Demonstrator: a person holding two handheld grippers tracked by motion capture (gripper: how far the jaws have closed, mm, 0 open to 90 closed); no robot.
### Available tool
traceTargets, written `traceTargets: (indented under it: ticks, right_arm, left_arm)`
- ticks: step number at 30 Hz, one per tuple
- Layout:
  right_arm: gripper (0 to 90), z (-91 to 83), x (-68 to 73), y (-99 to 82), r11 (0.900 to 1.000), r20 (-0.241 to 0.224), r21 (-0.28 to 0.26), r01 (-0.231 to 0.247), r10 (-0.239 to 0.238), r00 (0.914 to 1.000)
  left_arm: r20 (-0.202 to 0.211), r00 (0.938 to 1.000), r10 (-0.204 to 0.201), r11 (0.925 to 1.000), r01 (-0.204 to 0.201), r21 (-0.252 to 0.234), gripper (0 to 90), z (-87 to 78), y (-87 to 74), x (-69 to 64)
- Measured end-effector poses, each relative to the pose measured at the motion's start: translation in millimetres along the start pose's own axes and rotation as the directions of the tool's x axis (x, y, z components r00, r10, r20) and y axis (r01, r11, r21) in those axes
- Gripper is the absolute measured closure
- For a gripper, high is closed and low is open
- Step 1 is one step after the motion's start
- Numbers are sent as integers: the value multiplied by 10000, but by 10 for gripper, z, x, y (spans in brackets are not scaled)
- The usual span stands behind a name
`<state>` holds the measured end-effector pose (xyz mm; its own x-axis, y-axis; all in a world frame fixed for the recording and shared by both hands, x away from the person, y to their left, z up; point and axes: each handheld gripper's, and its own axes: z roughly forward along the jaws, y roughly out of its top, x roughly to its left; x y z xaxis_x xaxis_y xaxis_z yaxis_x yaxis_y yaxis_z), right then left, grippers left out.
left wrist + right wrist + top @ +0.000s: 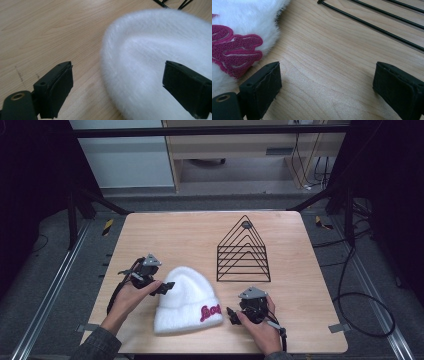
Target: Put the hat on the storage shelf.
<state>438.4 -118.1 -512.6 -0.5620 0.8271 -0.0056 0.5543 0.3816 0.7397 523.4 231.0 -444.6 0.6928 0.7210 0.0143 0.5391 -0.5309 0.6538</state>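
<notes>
While a white hat (186, 300) lies flat on the table (200, 240), near its front edge, the two tongs sit one on each side of it. Its folded cuff faces the person and carries pink lettering (210, 312) toward the right end. The left tongs (169, 286) are at the hat's upper left, with the jaws spread wide; in the left gripper view the hat's fuzzy crown (155, 57) lies between and beyond the two black jaws, and neither pad presses on it. The right tongs (231, 314) rest low over the wood just right of the cuff, also wide open and holding nothing; the right gripper view shows bare table between the jaws, with the pink lettering (234, 50) just past the left one. A black wire rack (243, 251) of nested triangles stands behind the hat, toward the table's right, apart from it.
</notes>
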Motion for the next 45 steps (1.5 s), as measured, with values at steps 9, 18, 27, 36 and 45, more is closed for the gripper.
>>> traceTargets:
  ticks: [9, 18, 27, 36, 45]
  right_arm:
    - [84, 0, 0, 0, 10000, 1, -1, 3, -3, 10000]
    - [84, 0, 0, 0, 10000, 2, 2, 2, -2, 10000]
    - [84, 0, 0, 0, 10000, 2, 0, 2, -2, 10000]
    - [84, 0, 0, 0, 10000, 1, -1, 5, -5, 10000]
    - [84, 0, -1, 0, 10000, 18, 4, 19, -19, 10000]
  left_arm:
    - [179, 9997, -189, 9998, 187, 112, 197, 104, 56, 67]
    - [230, 9987, -454, 9988, 450, 188, 345, 254, 90, 100]
    - [126, 9998, -142, 9972, 132, 733, 477, 444, 168, 58]
    - [159, 9998, -100, 9971, 87, 752, 791, 408, 191, 44]
    - [229, 9992, 338, 9993, -342, 139, 814, 85, 248, -64]
